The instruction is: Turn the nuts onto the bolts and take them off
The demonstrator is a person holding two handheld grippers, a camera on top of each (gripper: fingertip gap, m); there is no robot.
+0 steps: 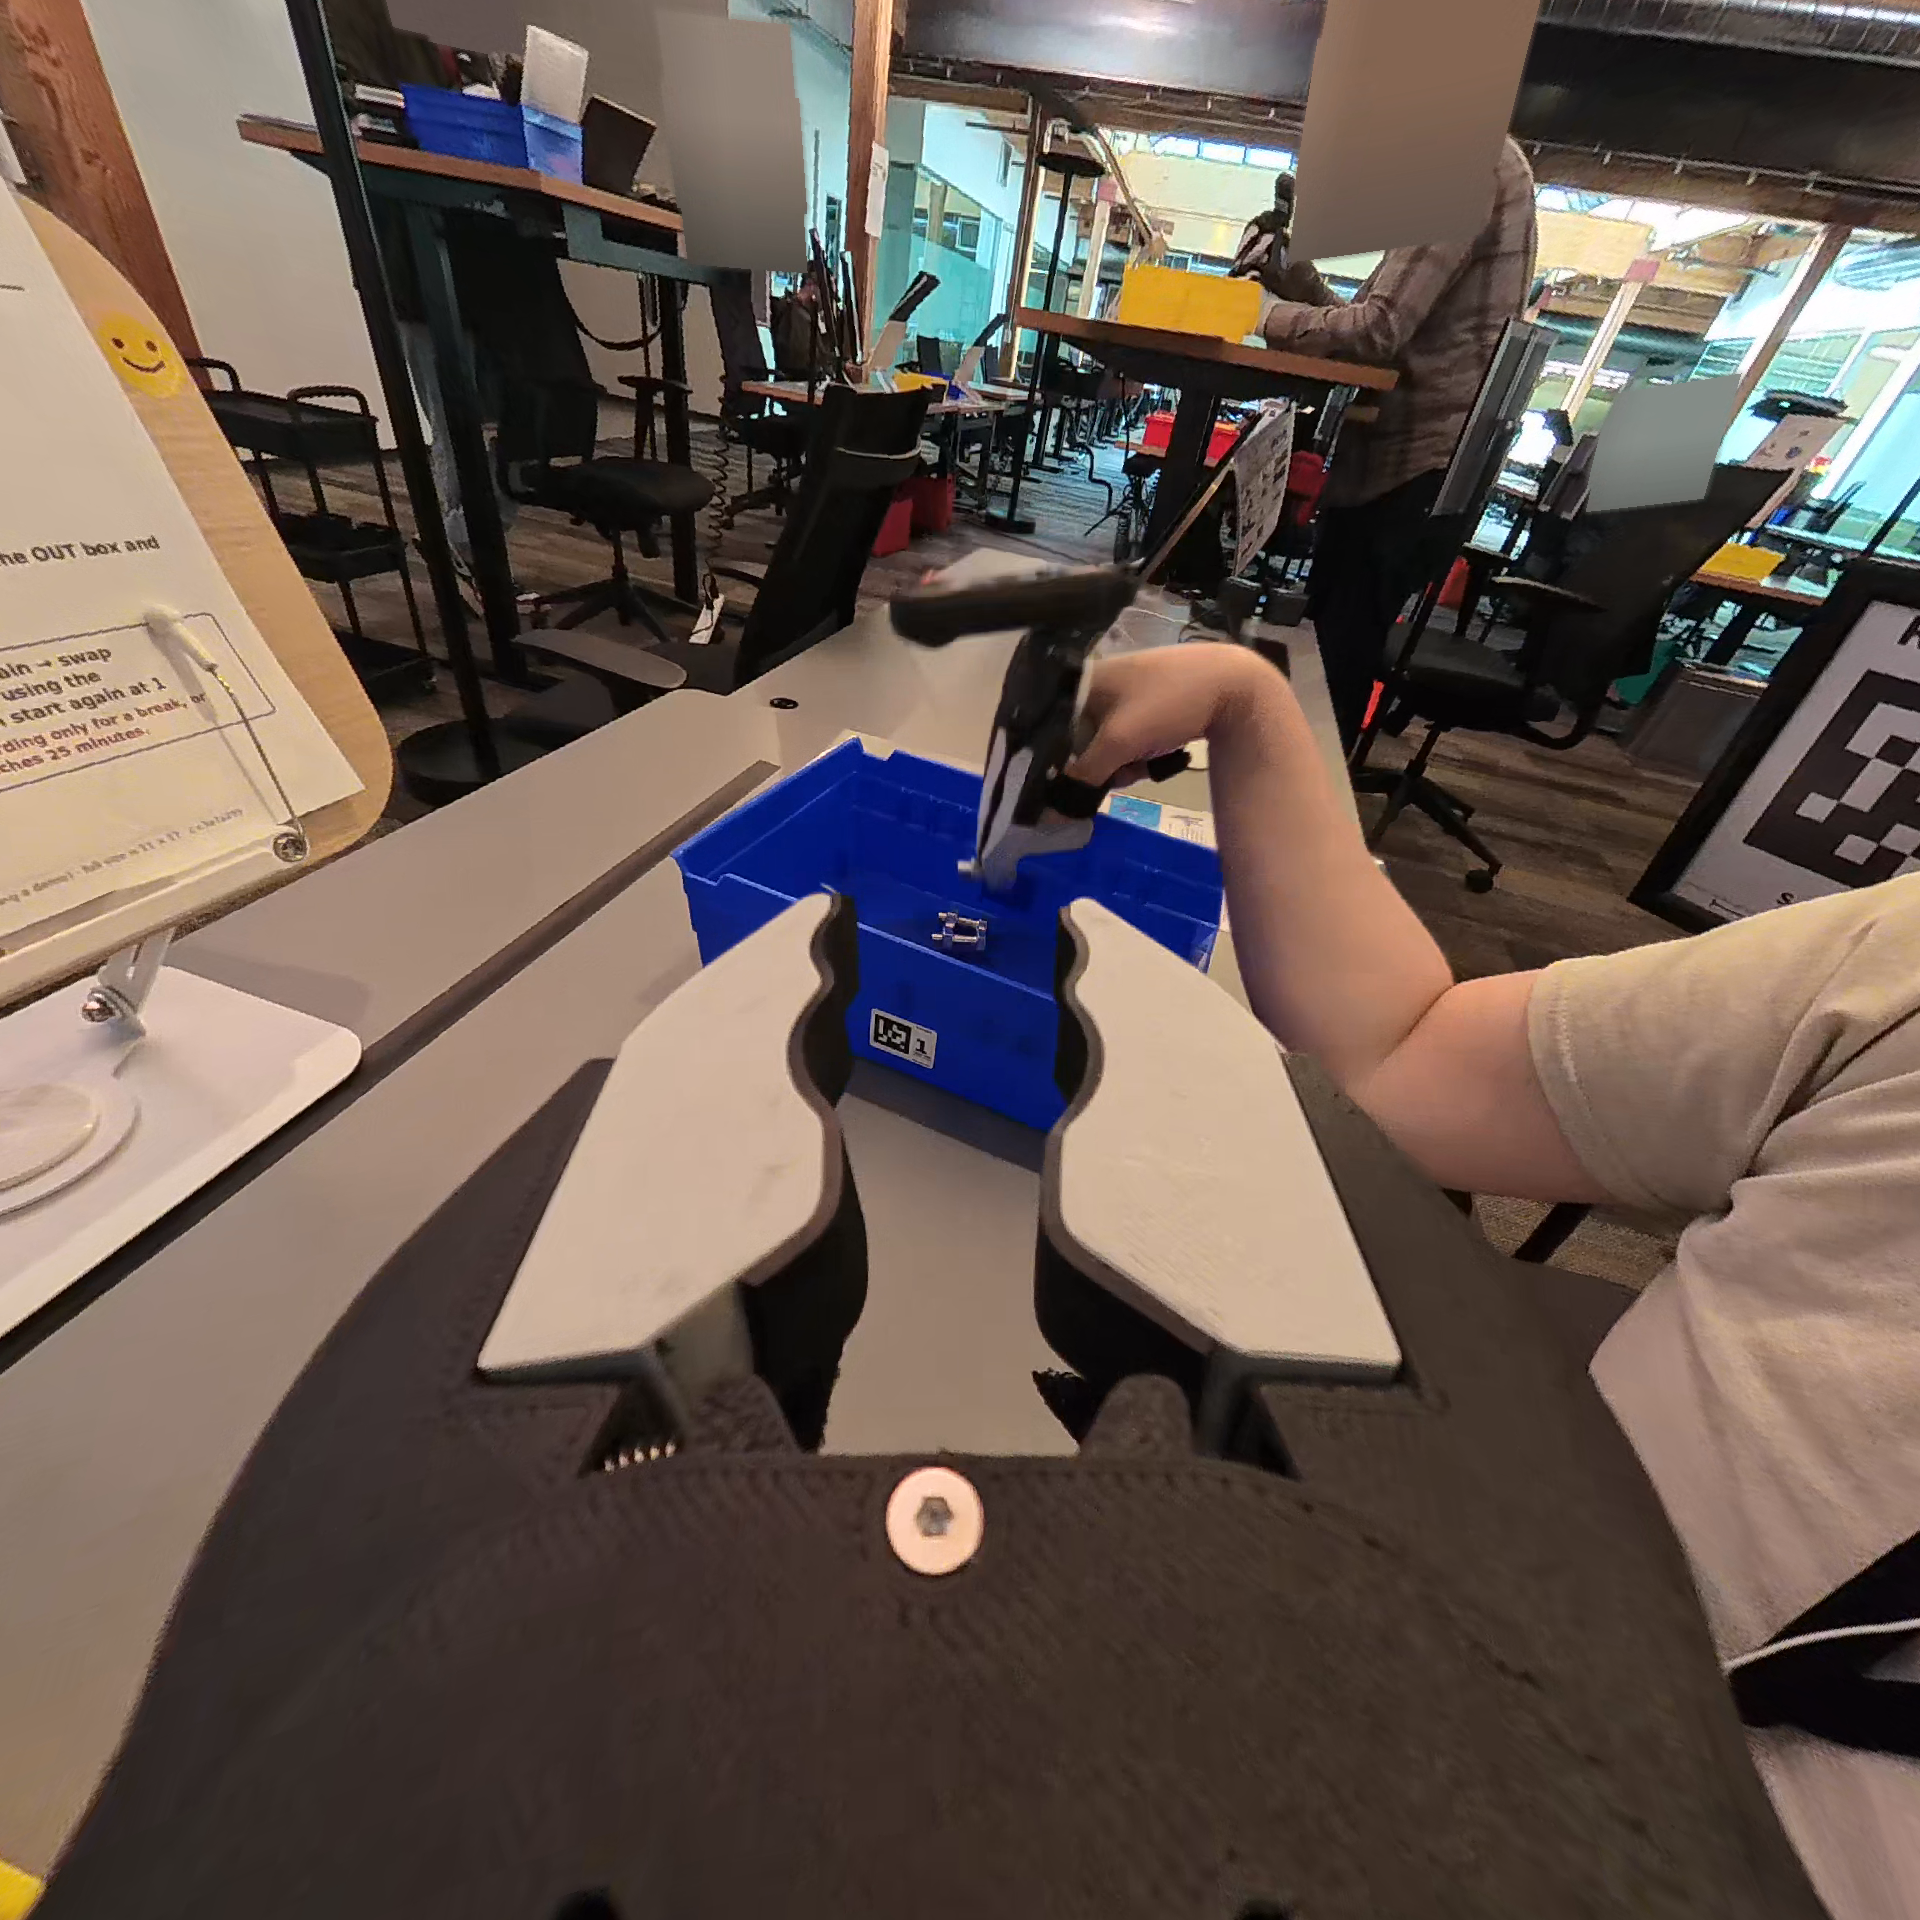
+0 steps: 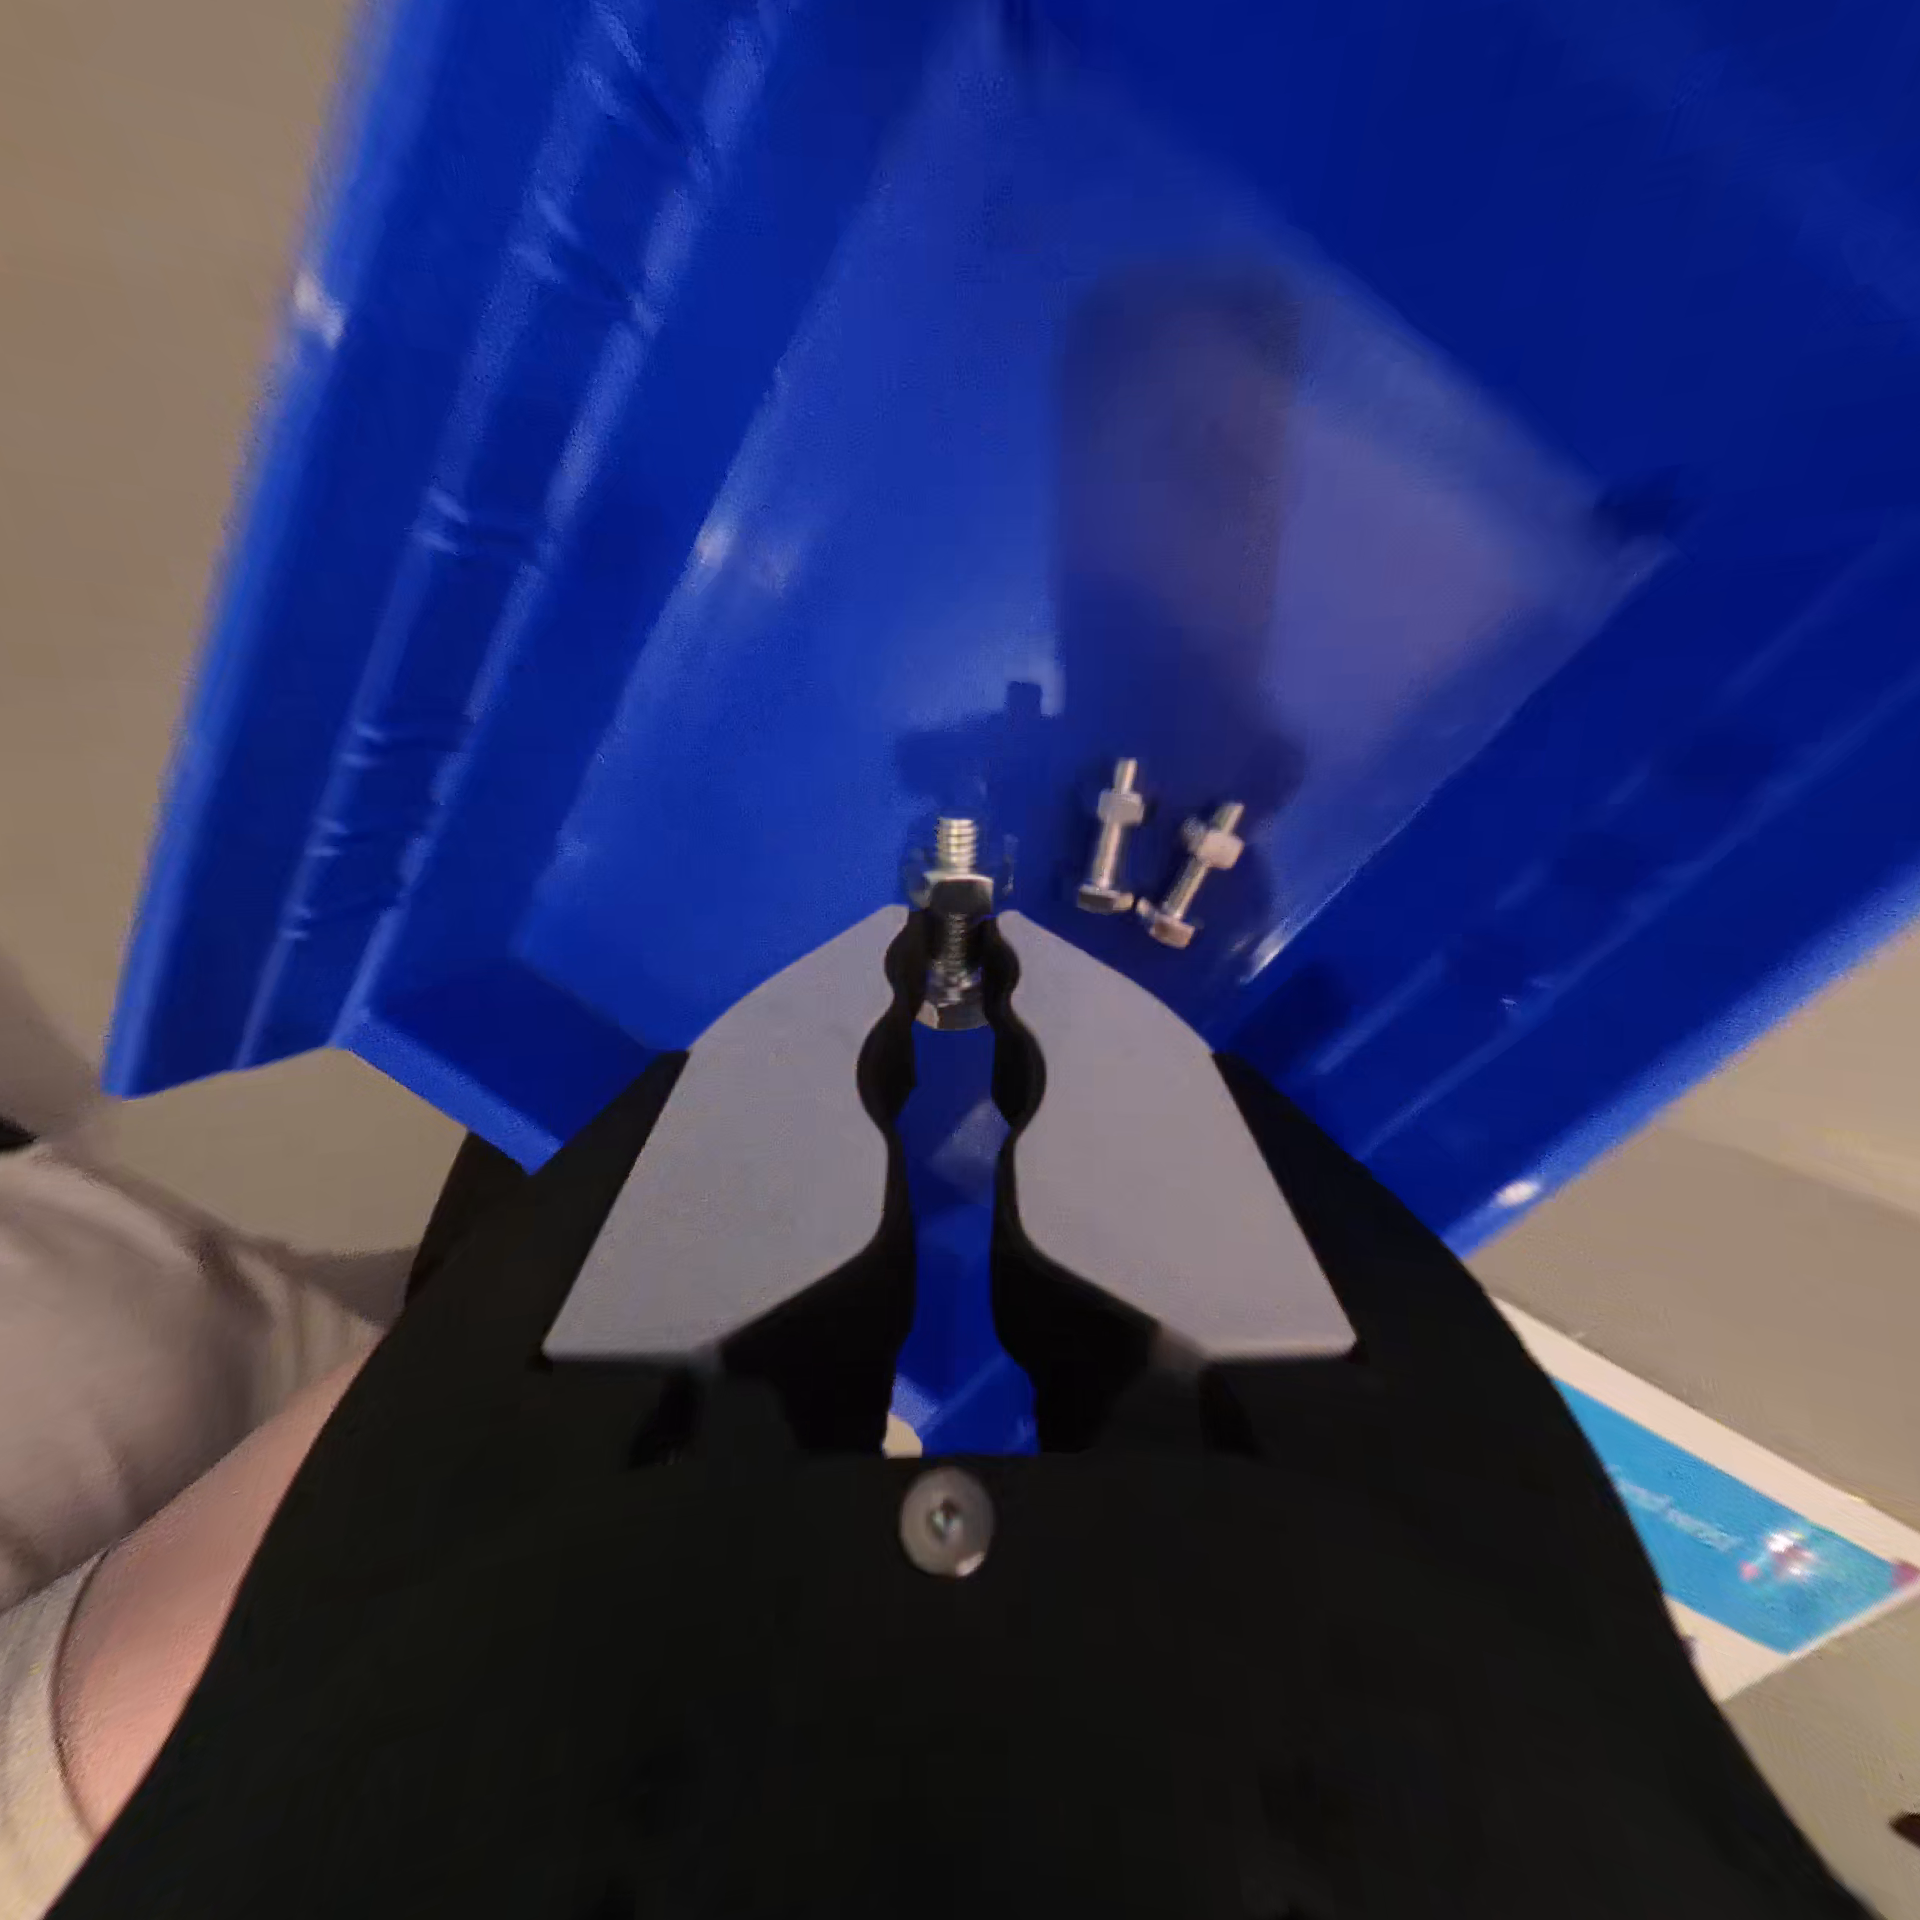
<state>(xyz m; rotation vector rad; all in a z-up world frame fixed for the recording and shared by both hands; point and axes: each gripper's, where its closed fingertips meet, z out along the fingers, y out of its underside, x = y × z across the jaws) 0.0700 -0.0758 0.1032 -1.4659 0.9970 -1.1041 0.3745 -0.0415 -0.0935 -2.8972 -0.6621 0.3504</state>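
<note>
The left gripper [image 1: 940, 997] is held low over the grey table [image 1: 468, 935], its fingers [image 1: 717, 1122] spread wide with nothing between them. Just beyond its tips a blue bin [image 1: 935, 1049] stands on the table; a small black-and-white coded label [image 1: 902, 1037] is fixed to its near wall. Inside the bin, in the left wrist view, a small cluster of metal hardware [image 1: 958, 928] is seen on the floor, too small there to be told apart. The right gripper [image 1: 997, 868] is reached down into the bin from above, gripped by a bare hand [image 1: 1164, 717]

In the right wrist view the detail is resolved: the right gripper's fingers [image 2: 790, 1122] are closed around a held bolt [image 2: 951, 935] carrying a nut [image 2: 954, 894], the threaded end pointing past the tips toward the bin floor. Two spare bolts [image 2: 1143, 868], each with a nut threaded on, are seen lying side by side on the bin floor just to the right of the held one, apart from it. A blue-and-white printed sheet [image 2: 1745, 1548] is seen on the table beside the bin; its writing is blurred

Only the left wrist view shows the surroundings: a printed notice sheet [image 1: 125, 665] with a yellow smiley sticker [image 1: 140, 355] on a tilted stand at the left, a framed board with a large black-and-white square code [image 1: 1839, 769] at the right, and farther off desks, chairs and a person standing at a table
</note>
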